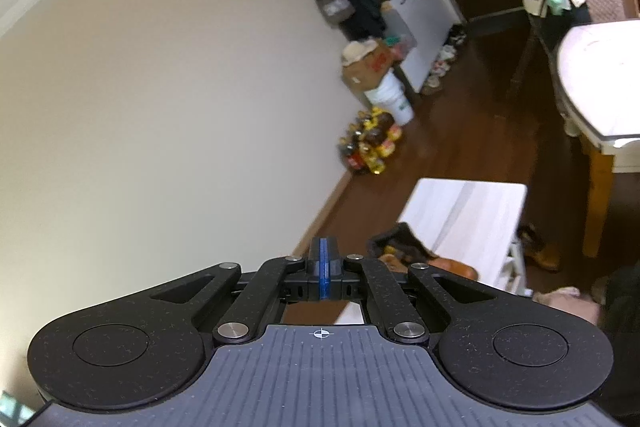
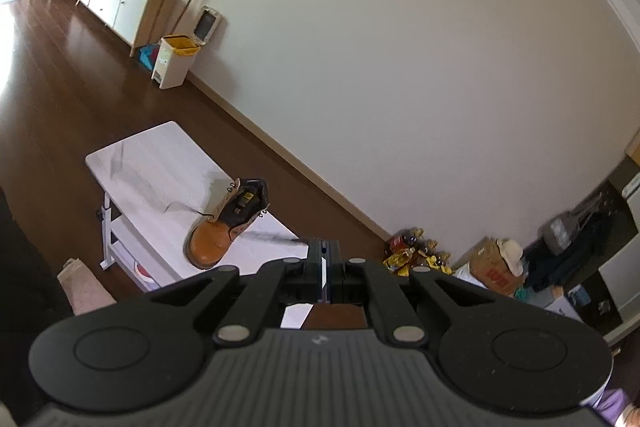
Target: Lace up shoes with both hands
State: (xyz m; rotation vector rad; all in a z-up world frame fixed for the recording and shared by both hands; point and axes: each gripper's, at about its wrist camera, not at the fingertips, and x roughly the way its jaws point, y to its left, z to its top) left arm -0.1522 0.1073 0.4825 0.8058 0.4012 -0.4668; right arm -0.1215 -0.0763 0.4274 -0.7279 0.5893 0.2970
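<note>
While both pairs of fingers sit pressed together, empty and held high, the boot (image 2: 224,227) lies on the white surface (image 2: 132,163) well below them.
Laces trail loose either side; any descent wants fingers parted, one per lace end.

A small white table (image 2: 136,167) stands on the dark wood floor (image 2: 72,95) near the wall. A tan boot (image 2: 224,227) lies on its top toward one end, laces (image 2: 272,235) trailing loose across the white surface.
</note>
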